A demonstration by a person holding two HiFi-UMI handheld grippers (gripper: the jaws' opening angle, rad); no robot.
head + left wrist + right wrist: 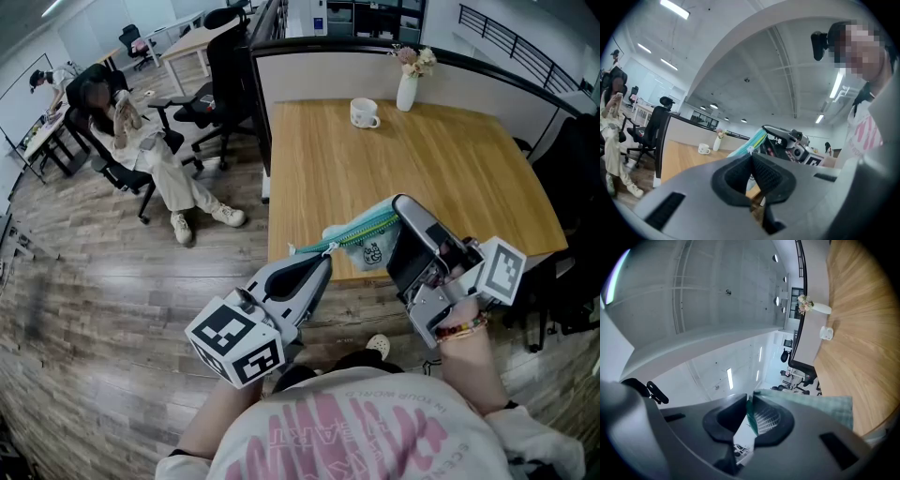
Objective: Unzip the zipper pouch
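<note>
While it is held up over the near edge of the light wooden bench [450, 159], the pale teal fabric zipper pouch [364, 244] spans between the two grippers. Left gripper [326, 255], nearer and to the left: jaws closed together on the small white zipper pull [749, 150] at the pouch's left end. Right gripper [401, 208]: jaws narrow, with the teal fabric of the pouch's right end pinched between them. Farther back on the bench: white ceramic mug [363, 112] and, beyond it to the right, white vase of pale flowers [407, 89]. Far left, on the wood floor: seated person [159, 164].
</note>
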